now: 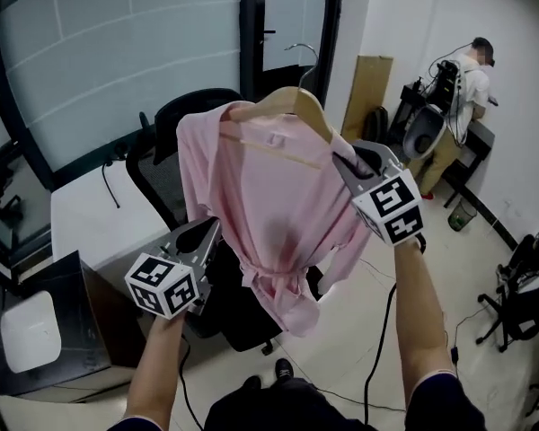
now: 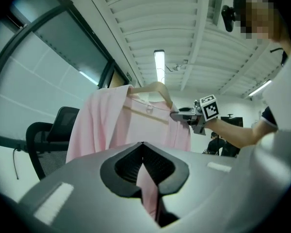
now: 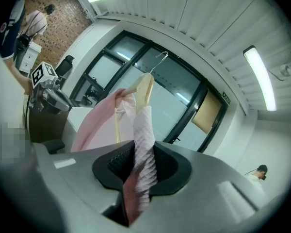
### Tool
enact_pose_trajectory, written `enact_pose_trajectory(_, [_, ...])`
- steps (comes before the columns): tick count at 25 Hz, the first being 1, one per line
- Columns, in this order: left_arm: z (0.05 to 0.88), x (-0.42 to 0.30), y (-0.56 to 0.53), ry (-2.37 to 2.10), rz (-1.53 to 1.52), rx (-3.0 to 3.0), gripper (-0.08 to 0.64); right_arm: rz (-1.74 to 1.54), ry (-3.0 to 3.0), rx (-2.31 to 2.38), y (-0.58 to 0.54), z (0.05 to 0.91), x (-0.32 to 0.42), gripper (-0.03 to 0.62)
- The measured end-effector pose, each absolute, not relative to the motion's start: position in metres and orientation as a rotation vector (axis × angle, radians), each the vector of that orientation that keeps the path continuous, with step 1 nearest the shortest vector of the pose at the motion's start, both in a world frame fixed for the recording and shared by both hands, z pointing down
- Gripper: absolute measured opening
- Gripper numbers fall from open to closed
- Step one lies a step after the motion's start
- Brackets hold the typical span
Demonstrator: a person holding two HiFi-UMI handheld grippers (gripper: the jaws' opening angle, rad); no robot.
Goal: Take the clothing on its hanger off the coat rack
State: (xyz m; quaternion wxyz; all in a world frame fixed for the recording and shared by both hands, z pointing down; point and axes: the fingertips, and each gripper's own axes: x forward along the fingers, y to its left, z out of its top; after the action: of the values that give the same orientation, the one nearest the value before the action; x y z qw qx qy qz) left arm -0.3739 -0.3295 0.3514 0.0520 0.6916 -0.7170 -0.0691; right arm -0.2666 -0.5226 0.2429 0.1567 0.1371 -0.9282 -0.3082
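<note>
A pink garment (image 1: 269, 214) hangs from a wooden hanger (image 1: 292, 104), whose metal hook (image 1: 304, 57) stands free in the air with no rack in sight. My right gripper (image 1: 341, 162) is shut on the hanger's right shoulder, with the pink fabric (image 3: 141, 144) pinched over it between the pads. My left gripper (image 1: 213, 229) is shut on the garment's lower left side, and a fold of cloth (image 2: 148, 191) runs down between its jaws. In the left gripper view the garment (image 2: 131, 125) fills the middle, with the right gripper (image 2: 178, 114) at its shoulder. The right gripper view shows the hanger (image 3: 145, 89) and its hook (image 3: 160, 57) straight ahead.
A black office chair (image 1: 175, 119) stands right behind the garment beside a white desk (image 1: 90, 214). A dark cabinet (image 1: 45, 321) sits at the lower left. A person (image 1: 472, 79) works at equipment at the back right. Bags (image 1: 530, 277) and cables lie on the floor at right.
</note>
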Motion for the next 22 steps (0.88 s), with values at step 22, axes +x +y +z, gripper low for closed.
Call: enact_pose_trajectory(22, [0.491,-0.415,-0.299,-2.289,-0.081,1.615,0.012,-0.595,-2.533,-0.176,-0.493,0.459,-0.382,0.075])
